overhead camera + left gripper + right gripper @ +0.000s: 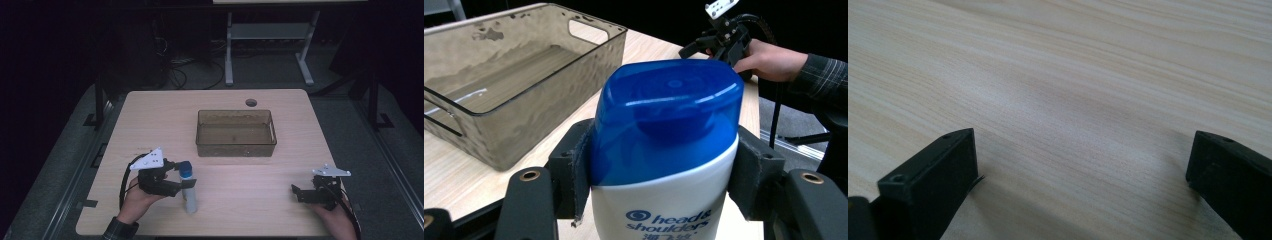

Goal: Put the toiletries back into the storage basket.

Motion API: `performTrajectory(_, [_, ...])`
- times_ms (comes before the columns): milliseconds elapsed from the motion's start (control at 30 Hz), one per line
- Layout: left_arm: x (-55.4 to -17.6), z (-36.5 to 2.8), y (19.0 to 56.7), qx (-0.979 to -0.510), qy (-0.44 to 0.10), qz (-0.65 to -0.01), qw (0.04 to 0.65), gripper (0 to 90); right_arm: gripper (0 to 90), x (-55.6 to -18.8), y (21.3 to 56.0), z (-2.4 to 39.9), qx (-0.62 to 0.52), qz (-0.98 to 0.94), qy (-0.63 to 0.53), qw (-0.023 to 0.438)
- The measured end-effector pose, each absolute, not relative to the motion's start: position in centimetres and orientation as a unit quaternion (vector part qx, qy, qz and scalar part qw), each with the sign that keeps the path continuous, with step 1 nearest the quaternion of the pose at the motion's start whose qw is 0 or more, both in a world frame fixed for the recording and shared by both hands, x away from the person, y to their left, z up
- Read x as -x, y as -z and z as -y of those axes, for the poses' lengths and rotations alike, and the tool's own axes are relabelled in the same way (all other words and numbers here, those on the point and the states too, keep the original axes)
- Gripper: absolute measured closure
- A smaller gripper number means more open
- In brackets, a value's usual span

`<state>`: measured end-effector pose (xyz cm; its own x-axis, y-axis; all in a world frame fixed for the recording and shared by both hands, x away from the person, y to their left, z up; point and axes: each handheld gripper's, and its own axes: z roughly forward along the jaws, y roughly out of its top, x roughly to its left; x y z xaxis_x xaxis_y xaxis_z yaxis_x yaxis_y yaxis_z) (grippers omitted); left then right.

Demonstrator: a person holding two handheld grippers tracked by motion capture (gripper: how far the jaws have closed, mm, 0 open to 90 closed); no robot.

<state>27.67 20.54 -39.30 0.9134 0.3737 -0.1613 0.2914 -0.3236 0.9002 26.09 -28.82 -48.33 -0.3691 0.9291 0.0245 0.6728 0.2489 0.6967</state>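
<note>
The left gripper (181, 181) clamped the shampoo bottle (188, 189) just below its blue cap, near the bin (235, 148). Best to carry it upright, clearing the bin's near wall. The right gripper (298, 192) stood open over the tabletop (250, 200).

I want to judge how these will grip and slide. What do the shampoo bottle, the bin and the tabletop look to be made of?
Shampoo bottle: likely plastic, glossy white body with a shiny translucent blue cap that catches highlights.
Bin: seemingly smoky, see-through rigid plastic, with rippled reflections and cut-out handles.
Table: pale wood grain, matte; possibly laminate rather than solid wood.
</note>
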Motion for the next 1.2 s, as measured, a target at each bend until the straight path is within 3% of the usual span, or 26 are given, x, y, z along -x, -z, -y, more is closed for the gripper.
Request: performTrajectory(1200, [-30.2, -21.5, 36.3, -0.793, -0.085, -0.219, 0.562, 35.3, 0.0, -26.1, 48.3, 28.8, -0.524, -0.764, -0.317, 0.202])
